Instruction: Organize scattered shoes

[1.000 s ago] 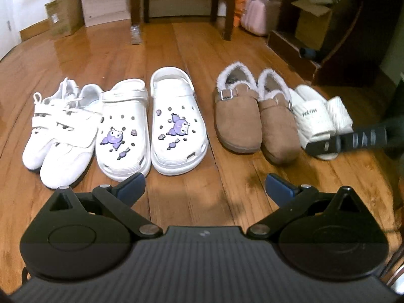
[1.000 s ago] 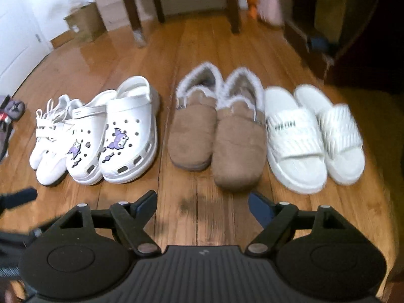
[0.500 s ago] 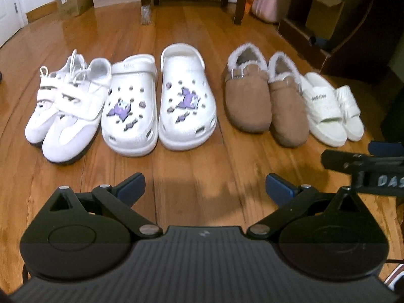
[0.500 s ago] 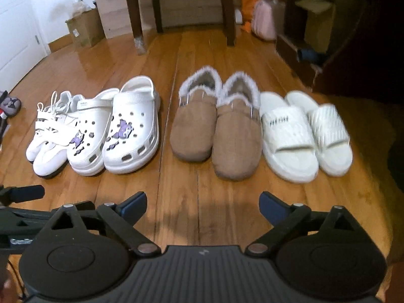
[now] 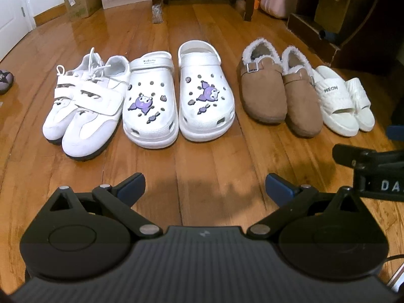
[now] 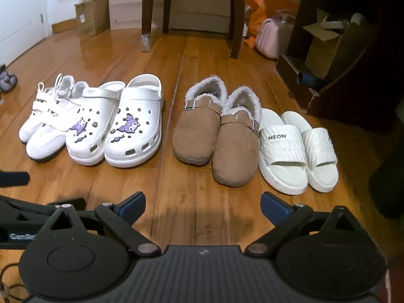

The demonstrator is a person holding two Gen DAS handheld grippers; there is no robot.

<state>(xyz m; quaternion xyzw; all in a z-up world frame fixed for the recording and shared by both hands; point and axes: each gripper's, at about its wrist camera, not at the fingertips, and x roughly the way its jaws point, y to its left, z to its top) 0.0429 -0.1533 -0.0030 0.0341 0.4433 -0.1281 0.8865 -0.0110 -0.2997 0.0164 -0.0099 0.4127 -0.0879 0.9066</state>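
Four pairs of shoes stand in a row on the glossy brown wooden plank floor [image 5: 207, 156], each shoe with its long axis running from the cameras toward the back of the room, toes nearest the cameras and heel openings facing away.

From the left of the row: the white strap-and-lace sneakers [image 5: 83, 106] sit pressed together, one partly overlapping the other and angled slightly. Just beside them are the white perforated foam clogs with purple cartoon charms [image 5: 176, 96], their heel straps at the far end. A gap of bare floor separates these from the brown suede fleece-lined slippers with metal buckles [image 6: 217, 131], which touch each other side by side. Against those slippers lie the white ribbed slide sandals [image 6: 298, 149], one printed "NEON" on its band.

The left gripper [image 5: 204, 189] hovers above the floor in front of the clogs, its blue-padded fingers [image 5: 132, 185] spread wide with nothing between them. The right gripper [image 6: 203, 203] likewise hangs in front of the slippers, jaws parted and empty.

Behind the row stand dark wooden furniture legs [image 6: 147, 12]. A closed brown cardboard box [image 5: 80, 1] sits by the far wall; its contents are hidden. An open cardboard box [image 6: 328, 48] rests in a dark wooden unit at the right; pale material shows inside.
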